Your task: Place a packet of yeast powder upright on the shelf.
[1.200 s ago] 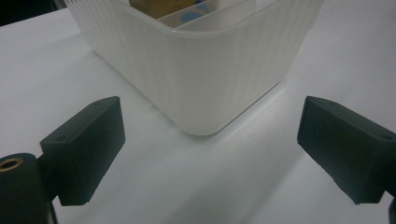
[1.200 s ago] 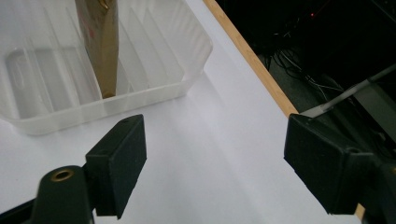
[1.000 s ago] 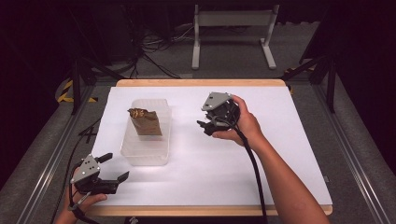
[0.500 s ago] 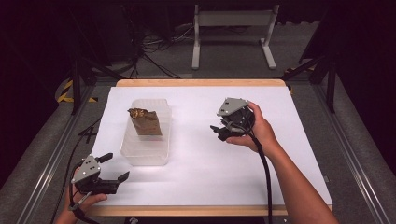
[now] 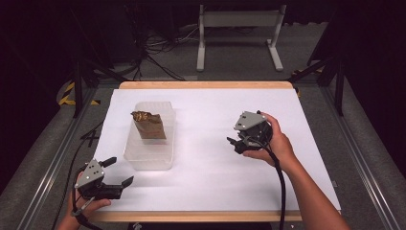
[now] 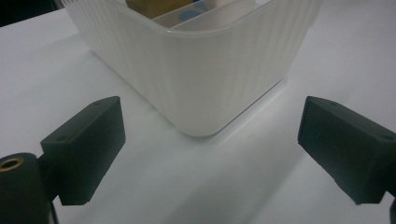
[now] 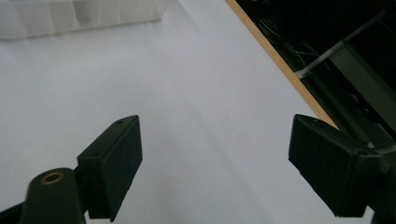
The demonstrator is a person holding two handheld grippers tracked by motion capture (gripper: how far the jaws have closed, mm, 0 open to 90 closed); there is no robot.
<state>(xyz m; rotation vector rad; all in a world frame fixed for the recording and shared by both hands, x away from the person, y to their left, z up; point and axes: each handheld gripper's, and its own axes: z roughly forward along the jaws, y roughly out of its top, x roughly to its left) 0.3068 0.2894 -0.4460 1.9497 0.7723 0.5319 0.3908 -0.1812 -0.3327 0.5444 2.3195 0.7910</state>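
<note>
Right of the bin [image 5: 149,148], the right gripper [image 5: 238,142] is hovering empty, jaws wide; the left gripper [image 5: 119,173] is waiting released by the bin's near corner.

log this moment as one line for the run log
left claw: open, near bin | right claw: open, empty | brown bag: upright in bin

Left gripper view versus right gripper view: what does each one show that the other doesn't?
The left gripper view alone shows the clear plastic bin's rounded corner close ahead, with a brown bag peeking over its rim. The right gripper view alone shows the table's wooden edge and dark floor beyond. Both show open black jaws over white tabletop, with nothing between them.
</note>
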